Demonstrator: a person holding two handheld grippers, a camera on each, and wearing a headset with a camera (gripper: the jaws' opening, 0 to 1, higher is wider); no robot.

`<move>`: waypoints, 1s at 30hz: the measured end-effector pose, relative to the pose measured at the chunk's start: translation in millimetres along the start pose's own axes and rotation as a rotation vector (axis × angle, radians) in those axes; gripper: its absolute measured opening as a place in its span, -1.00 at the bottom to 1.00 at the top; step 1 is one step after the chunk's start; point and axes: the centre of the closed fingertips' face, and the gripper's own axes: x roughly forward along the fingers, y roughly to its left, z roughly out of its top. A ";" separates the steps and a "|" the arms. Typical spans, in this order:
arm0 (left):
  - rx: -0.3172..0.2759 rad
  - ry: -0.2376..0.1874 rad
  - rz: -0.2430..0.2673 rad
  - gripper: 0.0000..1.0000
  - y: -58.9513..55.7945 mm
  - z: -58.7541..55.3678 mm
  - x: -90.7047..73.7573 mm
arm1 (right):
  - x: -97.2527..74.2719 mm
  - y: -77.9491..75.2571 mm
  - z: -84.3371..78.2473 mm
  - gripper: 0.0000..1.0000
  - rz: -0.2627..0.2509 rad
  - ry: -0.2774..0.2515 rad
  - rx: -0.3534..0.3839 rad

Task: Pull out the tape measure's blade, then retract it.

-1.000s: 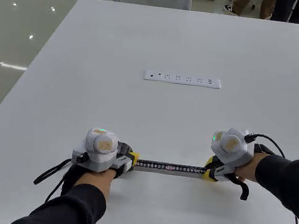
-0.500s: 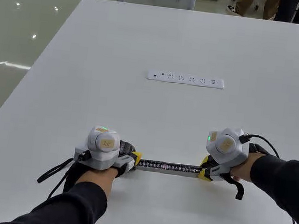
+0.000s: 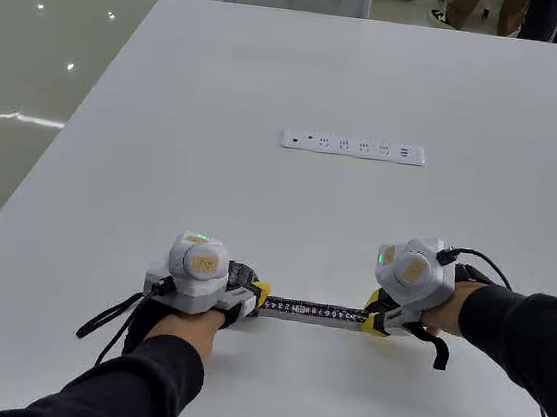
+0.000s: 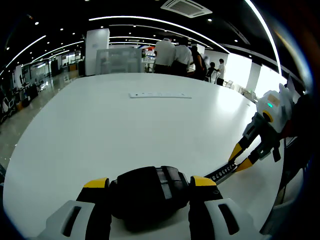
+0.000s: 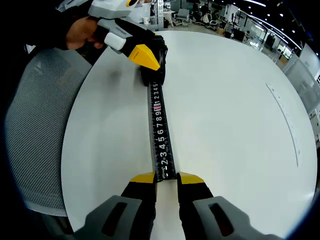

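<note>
The tape measure (image 3: pixel 241 283) lay low on the white table (image 3: pixel 273 77), near the edge closest to the person, its black body clamped between the yellow-tipped jaws of the left gripper (image 3: pixel 251 296). The blade (image 3: pixel 312 311) ran flat along the tabletop from the case to the right gripper (image 3: pixel 374 321), whose jaws were closed on its free end.

The head view gave the blade as a dark strip with pale marks. The right gripper view showed it (image 5: pixel 161 135) lengthwise, with its printed numerals readable and its end held between the two nearly touching tips of the right gripper (image 5: pixel 166 177). The left gripper view showed the rounded case (image 4: pixel 150 192) filling the gap between the left gripper's (image 4: pixel 149 182) jaws, and a short length of blade leading off to the other gripper at the right.

A white power strip (image 3: pixel 354 148) lay well apart, farther up the table. The right gripper view also took in a grey mesh chair (image 5: pixel 35 125) beside the table, and the left gripper view showed people (image 4: pixel 172 52) standing beyond its far end.
</note>
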 end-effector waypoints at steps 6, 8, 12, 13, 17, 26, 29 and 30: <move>0.003 0.003 -0.001 0.17 0.1 -0.3 0.0 | 4.3 1.7 9.3 -0.76 0.003 -0.008 -0.005; 0.003 0.004 -0.002 0.17 0.2 -0.3 0.0 | 5.3 1.7 10.5 -0.76 0.005 -0.008 -0.006; 0.003 0.003 0.001 0.17 0.2 -0.5 0.1 | 7.6 2.5 14.2 -0.76 0.005 -0.013 -0.001; 0.002 0.003 0.001 0.17 0.2 -0.5 0.1 | 8.2 2.8 15.3 -0.76 0.005 -0.015 0.001; 0.001 0.002 0.000 0.17 0.3 -0.2 0.1 | 10.6 3.2 19.0 -0.76 0.005 -0.021 0.004; -0.011 0.002 0.002 0.17 0.6 0.5 -0.6 | 17.1 4.7 29.5 -0.76 0.008 -0.037 0.010; -0.015 0.003 -0.002 0.17 1.1 0.7 -0.6 | 20.3 5.6 36.2 -0.76 0.011 -0.049 0.013; -0.016 0.004 -0.002 0.17 1.2 0.8 -0.3 | 21.1 5.7 37.7 -0.76 0.011 -0.052 0.014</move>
